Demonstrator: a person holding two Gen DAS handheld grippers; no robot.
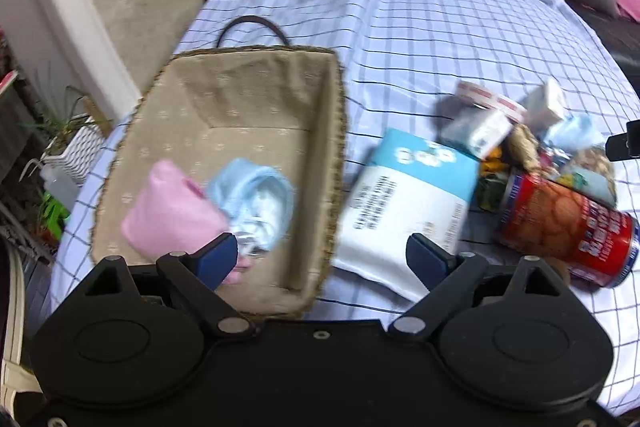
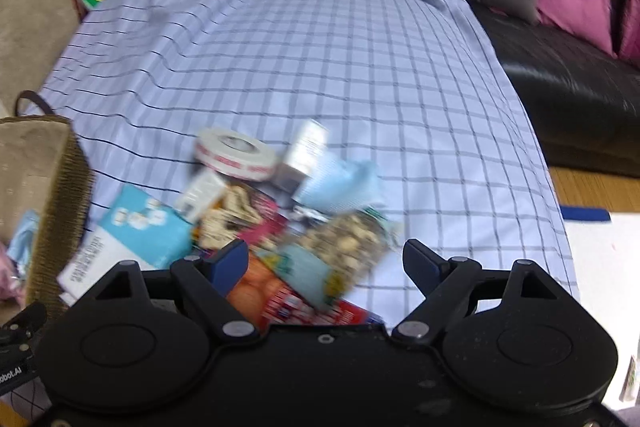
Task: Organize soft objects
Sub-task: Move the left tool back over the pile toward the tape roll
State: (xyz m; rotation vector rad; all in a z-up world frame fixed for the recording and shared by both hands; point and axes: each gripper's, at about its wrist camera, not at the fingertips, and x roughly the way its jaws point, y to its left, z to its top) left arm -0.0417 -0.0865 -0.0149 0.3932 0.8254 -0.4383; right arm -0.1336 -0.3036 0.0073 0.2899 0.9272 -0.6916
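Your right claw (image 2: 325, 263) hangs wide and empty over the pile; the left claw (image 1: 322, 259) gapes empty by the lined basket (image 1: 338, 131). Aim for the light blue cloth (image 2: 340, 187) behind the red can (image 2: 280, 299), and pinch only fabric.

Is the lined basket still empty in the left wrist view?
No: a pink soft item and a light blue one already lie inside the basket.

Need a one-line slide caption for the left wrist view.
Open left gripper above a lined wicker basket holding a pink cloth and light-blue cloth.
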